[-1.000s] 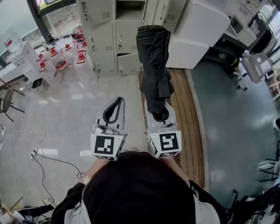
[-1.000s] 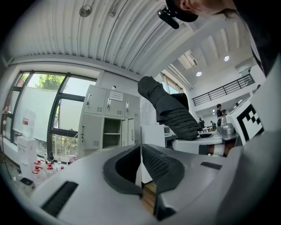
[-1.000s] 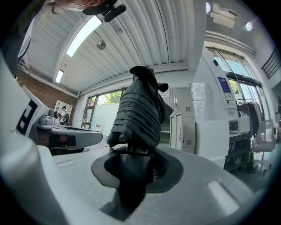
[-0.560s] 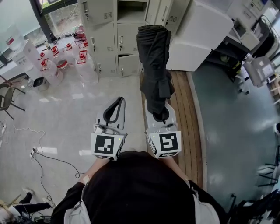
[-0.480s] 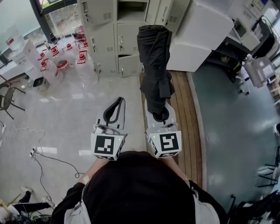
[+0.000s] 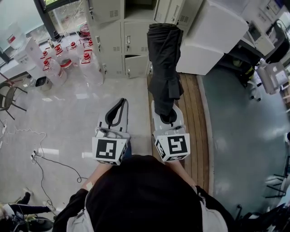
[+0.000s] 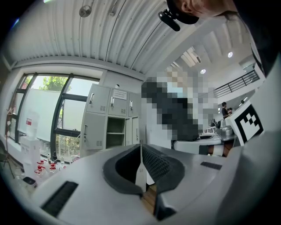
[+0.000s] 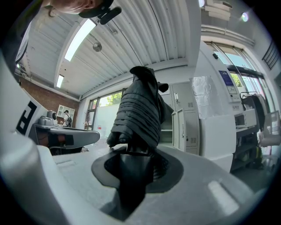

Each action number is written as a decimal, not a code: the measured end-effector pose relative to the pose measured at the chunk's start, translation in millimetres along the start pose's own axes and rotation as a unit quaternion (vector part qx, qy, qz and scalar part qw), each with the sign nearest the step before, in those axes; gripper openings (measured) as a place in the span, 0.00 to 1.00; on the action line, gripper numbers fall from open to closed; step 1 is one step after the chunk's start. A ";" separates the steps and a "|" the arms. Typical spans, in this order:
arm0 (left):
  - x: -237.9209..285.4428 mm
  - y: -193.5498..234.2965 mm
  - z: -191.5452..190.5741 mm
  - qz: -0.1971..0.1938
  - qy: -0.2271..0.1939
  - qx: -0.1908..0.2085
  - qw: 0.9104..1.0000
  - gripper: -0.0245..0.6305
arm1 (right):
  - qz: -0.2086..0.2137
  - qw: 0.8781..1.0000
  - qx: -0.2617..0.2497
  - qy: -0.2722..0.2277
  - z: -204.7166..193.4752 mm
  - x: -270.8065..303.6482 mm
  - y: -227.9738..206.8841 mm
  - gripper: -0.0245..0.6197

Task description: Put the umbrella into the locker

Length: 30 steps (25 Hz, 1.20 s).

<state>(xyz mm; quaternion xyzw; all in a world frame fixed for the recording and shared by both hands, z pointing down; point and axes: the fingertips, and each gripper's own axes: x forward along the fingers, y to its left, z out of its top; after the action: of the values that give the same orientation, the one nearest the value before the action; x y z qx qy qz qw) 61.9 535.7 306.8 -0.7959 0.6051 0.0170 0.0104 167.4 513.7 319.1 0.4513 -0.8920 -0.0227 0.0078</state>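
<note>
**Umbrella held out towards the lockers**

The right tool [image 6: 168, 118] grips the folded black umbrella [image 6: 164, 63] by its handle, jaws partly closed with the pads pressed on it. In the right gripper view, the handle fills the gap between the jaws. The umbrella sticks out ahead of the tool over the wooden floor strip [image 6: 192, 113]. Its far end points at the grey lockers [image 6: 113, 41], and it is in none of them. One upper compartment [image 6: 136, 8] stands open. The left tool [image 6: 117, 113] is just beside the right one, jaws together and holding nothing. Red-capped bottles [image 6: 68, 59] stand on the floor left of the lockers.
</note>
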 end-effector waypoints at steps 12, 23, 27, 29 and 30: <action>106.4 72.1 -7.0 -0.034 -0.010 -0.003 0.999 0.05 | -0.004 1.000 -0.004 -0.005 -2.5 123.8 -26.4 0.18; 198.1 134.7 -11.3 -0.071 -0.002 -0.001 0.997 0.05 | -0.032 0.999 0.019 0.004 3.9 231.9 -57.1 0.18; 221.2 147.5 -16.4 -0.089 0.011 -0.009 0.996 0.05 | -0.041 0.999 0.016 0.003 3.1 254.9 -64.1 0.18; 230.0 156.1 -21.0 -0.092 0.015 -0.010 0.996 0.05 | -0.047 0.999 0.020 0.005 0.8 264.4 -66.4 0.18; 233.7 160.8 -22.8 -0.091 0.015 -0.009 0.996 0.05 | -0.048 0.999 0.021 0.006 -0.5 268.5 -67.4 0.18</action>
<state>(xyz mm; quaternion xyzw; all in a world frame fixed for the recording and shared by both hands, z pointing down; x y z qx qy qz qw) -30.3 266.8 321.0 -0.8480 0.5300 0.0091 -0.0041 62.6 257.4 314.6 0.4940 -0.8694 -0.0012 0.0024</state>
